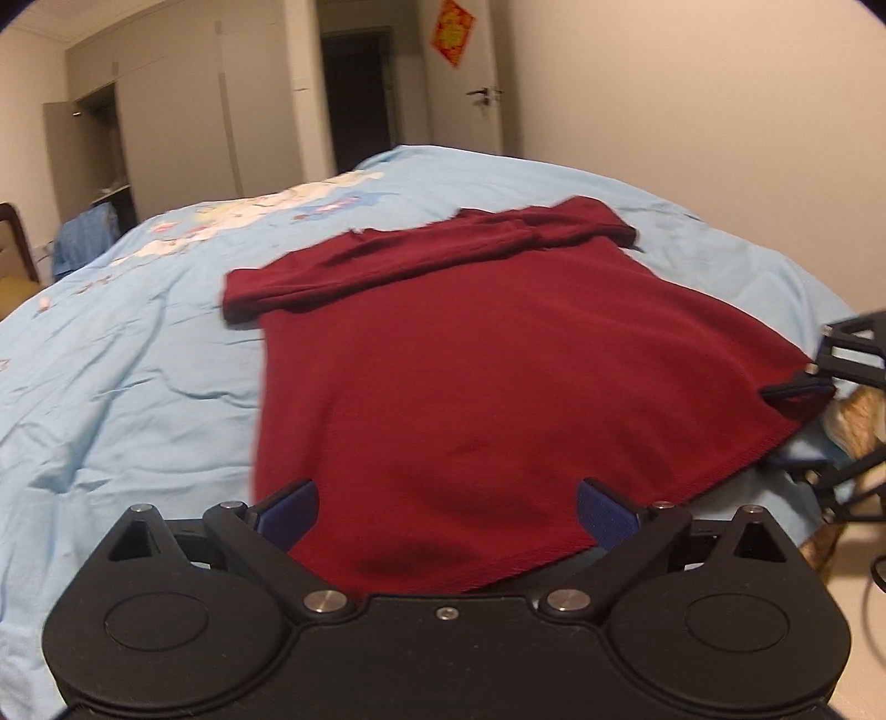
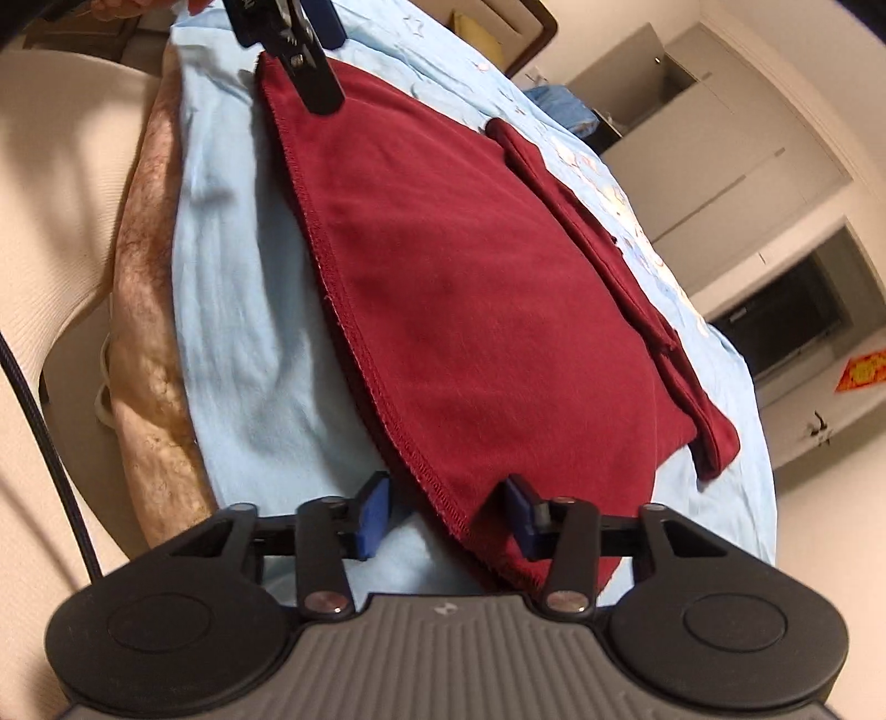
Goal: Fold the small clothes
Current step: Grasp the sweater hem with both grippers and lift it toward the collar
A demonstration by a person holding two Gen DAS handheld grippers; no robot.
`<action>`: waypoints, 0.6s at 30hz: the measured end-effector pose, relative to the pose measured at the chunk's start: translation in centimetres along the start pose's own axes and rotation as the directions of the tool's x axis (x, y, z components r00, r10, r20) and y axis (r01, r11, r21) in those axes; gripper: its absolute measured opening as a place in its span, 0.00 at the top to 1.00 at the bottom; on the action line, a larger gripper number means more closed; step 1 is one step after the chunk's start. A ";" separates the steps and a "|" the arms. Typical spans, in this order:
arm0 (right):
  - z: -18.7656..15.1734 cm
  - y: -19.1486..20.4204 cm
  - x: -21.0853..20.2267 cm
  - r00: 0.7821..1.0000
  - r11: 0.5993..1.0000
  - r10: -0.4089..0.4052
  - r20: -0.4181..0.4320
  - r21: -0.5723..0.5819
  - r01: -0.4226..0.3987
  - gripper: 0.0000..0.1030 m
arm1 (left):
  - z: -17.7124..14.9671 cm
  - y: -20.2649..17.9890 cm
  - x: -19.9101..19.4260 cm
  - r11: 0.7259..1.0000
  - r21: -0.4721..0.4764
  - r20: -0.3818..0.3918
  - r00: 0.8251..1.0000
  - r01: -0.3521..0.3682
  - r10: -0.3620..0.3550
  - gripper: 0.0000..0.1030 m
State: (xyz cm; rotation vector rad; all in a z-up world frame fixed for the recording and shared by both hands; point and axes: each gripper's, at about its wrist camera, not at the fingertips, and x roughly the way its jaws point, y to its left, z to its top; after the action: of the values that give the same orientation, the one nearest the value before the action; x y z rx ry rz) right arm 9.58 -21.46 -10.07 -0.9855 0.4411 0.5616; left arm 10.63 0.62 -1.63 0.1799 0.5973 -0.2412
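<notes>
dark red shirt spread on a light blue bed sheet, one sleeve folded across the far end, stitched hem along the near edge of the bed. seen from the right wrist, the same shirt lying on the sheet with the folded sleeve along its far side.

left hand-held gripper at one hem corner, jaws spread wide, blue pads on either side of the cloth, not pinching it; red fabric bunched between them. right hand-held gripper at the other hem corner, jaws partly apart, the hem edge passing through the gap and touching the right-side pad, nothing clamped.

in the left view, the right hand-held gripper at the frame's right edge, touching the shirt's corner. in the right view, the left hand-held gripper at the top, over the far hem corner.

beyond the bed: grey wardrobe, white door bearing a red paper decoration, blue garment heaped near the wardrobe. brown fuzzy blanket hanging under the sheet at the bed's side.
</notes>
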 end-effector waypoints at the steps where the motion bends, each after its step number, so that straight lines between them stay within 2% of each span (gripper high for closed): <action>1: 0.0 0.0 0.0 1.000 1.000 0.002 0.004 -0.011 -0.002 0.64 | -0.1 -0.3 0.2 1.000 0.006 -0.006 1.000 0.020 -0.020 0.03; 5: -0.1 0.1 -0.1 1.000 0.999 -0.010 0.005 -0.039 0.010 0.76 | -0.6 -1.6 0.7 0.997 0.041 -0.015 0.997 0.072 -0.071 0.03; 7: -0.2 -0.1 -0.3 1.000 1.000 -0.009 0.013 -0.024 0.009 0.86 | -0.9 -2.4 0.9 0.994 0.070 -0.017 0.996 0.086 -0.085 0.03; 10: 0.3 -2.1 -1.1 0.999 0.994 0.029 0.041 0.101 -0.033 0.90 | -1.2 -3.6 1.1 0.988 0.123 -0.015 0.995 0.098 -0.097 0.03; 12: 0.7 -4.0 -1.8 0.995 0.974 0.059 0.079 0.212 -0.075 0.90 | -1.3 -4.4 1.4 0.982 0.168 -0.008 0.996 0.091 -0.091 0.03; 14: 1.1 -6.0 -2.2 0.990 0.947 0.077 0.120 0.301 -0.110 0.90 | -1.4 -5.5 1.9 0.973 0.225 -0.002 0.999 0.046 -0.046 0.04; 18: 1.6 -9.4 -2.7 0.974 0.878 0.089 0.207 0.445 -0.175 0.91 | -1.5 -7.4 3.9 0.936 0.337 -0.014 0.994 -0.098 0.109 0.10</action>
State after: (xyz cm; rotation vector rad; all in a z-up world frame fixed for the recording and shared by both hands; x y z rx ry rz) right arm 13.45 -24.81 -1.63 -0.4423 0.4549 0.6273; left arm 10.87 -6.76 -5.81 0.5457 0.5745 -0.2374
